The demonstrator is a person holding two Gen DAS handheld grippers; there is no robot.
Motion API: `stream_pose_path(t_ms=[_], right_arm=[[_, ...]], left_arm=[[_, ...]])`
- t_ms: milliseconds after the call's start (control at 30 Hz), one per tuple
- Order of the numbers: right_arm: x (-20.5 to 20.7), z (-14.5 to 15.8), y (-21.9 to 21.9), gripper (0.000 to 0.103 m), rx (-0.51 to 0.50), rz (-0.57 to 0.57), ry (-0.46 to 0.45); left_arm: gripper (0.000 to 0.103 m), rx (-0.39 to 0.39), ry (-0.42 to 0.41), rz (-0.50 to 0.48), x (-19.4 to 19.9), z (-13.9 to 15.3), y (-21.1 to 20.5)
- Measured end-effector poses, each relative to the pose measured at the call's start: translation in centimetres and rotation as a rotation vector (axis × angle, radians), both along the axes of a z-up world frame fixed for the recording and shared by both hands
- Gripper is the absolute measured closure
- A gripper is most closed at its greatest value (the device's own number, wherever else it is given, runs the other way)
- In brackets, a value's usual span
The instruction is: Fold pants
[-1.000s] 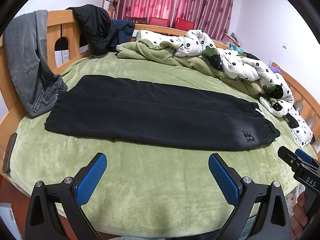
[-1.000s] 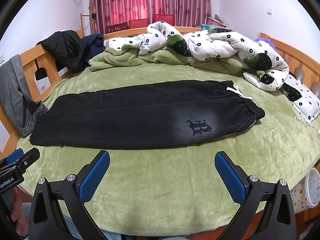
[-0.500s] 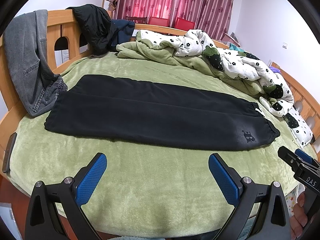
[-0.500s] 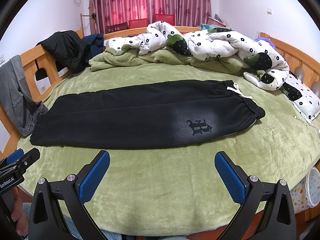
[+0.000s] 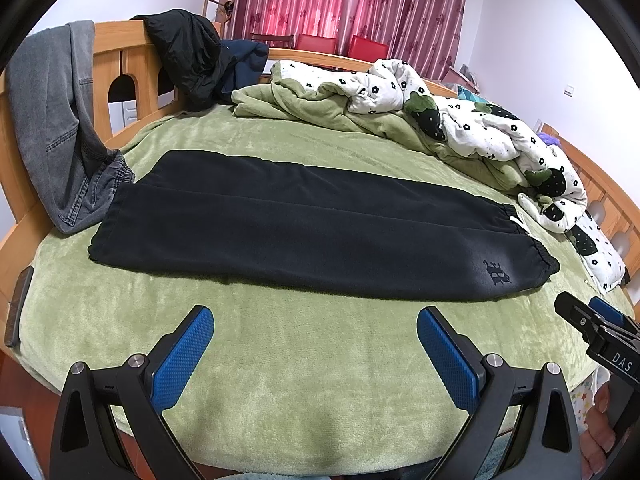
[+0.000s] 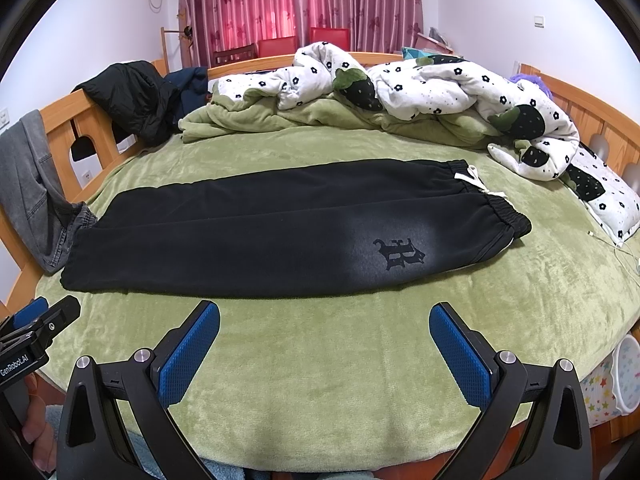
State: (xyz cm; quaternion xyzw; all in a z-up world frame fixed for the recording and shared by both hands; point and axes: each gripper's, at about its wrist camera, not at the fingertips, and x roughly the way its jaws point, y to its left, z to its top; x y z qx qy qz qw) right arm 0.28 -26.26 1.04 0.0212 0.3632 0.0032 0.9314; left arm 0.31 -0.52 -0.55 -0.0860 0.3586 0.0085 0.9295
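Nothing has shifted since a second ago: both my grippers hover over the near edge of the bed, and the black pants point(image 5: 320, 236) lie flat and lengthwise across the green blanket point(image 5: 320, 360), hems toward 9 o'clock, waistband toward 3.

At 9 o'clock grey jeans point(image 5: 56, 128) hang over the wooden bed rail point(image 5: 116, 44), their cuff touching the pants' hem end. At 11 o'clock a black jacket point(image 5: 188, 56) is draped over the same rail. From 12 round to 3 o'clock a bunched quilt point(image 6: 432, 88), white with black flowers, lies beyond the pants, apart from them. Nothing lies between my fingers and the cloth.

My left gripper point(image 5: 314, 344) is spread wide and empty; my right gripper point(image 6: 324, 340) likewise, holding nothing.

Near the waistband a dark gothic emblem point(image 6: 398, 254) is printed; I cannot read its letters. In the right wrist view the other tool's body reads "GenRobot.AI"; in the left wrist view the one at 4 o'clock reads "DAS", cut off by the frame edge.

A white drawstring point(image 6: 478, 182) shows at the waistband; its far end is hidden.
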Motion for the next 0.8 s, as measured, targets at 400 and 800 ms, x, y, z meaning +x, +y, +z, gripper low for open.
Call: stream_pose_path(t_ms=[400,800], right_arm=[[-1.0,1.1,-0.9,0.000,0.035,0.024,-0.027],[-2.8,11.2,-5.7,0.000,0.005,0.018,-0.222]], left_arm=[[0.001,-0.110,-0.059,-0.031,-0.7,1.1,0.8],[0.001,-0.043,-0.154,-0.055,-0.2,9.9,5.4]])
